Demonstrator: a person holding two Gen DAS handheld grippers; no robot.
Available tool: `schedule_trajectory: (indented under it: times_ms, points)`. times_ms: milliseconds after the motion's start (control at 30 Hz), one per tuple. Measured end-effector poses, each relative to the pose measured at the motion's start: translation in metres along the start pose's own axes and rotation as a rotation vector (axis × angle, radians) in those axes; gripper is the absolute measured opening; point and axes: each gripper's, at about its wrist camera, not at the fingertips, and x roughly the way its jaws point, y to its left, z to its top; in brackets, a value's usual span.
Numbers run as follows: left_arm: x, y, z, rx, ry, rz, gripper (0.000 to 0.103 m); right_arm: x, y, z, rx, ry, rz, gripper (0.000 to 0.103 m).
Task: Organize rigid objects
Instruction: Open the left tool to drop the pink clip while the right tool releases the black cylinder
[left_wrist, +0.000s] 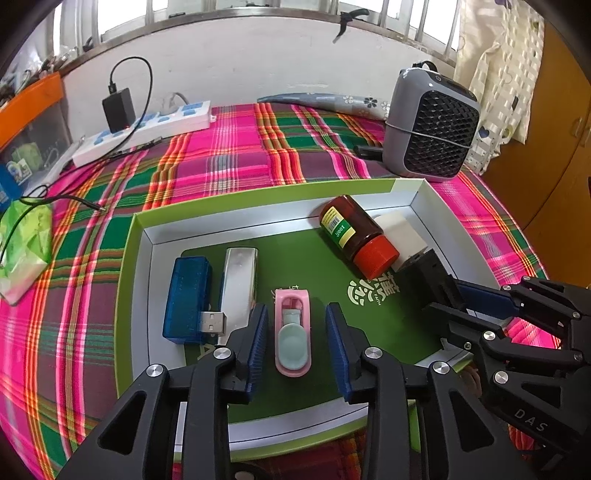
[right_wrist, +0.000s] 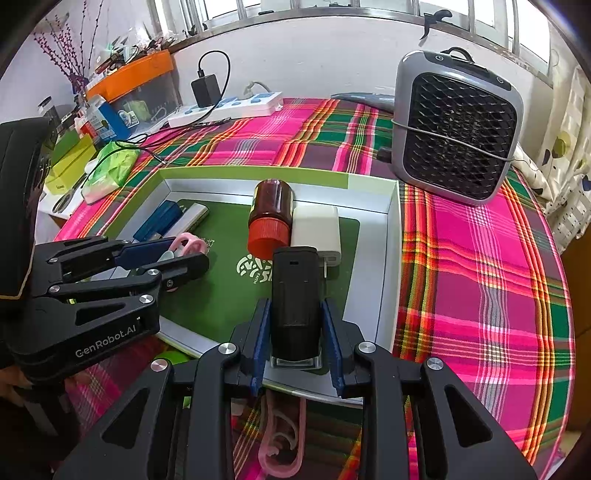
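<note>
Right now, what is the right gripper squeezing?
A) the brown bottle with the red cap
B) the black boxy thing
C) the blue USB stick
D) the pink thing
B: in the right wrist view, the right gripper has both blue pads pressed against the sides of the black boxy thing, while the brown bottle lies free in the tray.

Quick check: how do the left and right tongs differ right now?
The left tongs stand open on either side of the pink clip, with a gap between it and each pad; the right tongs are closed on the black block. The pink clip lies flat on the tray's green liner; whether the black block is lifted is unclear. Both reach into the same tray.
</note>
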Motion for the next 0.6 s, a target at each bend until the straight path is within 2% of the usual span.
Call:
schedule_trajectory:
  times_ms: [600]
  points:
    - [-0.015, -0.002, -0.004, -0.004, -0.027, -0.004, 0.034, -0.003, 0.001, 0.0, 0.007, -0.016, 0.016, 0.032]
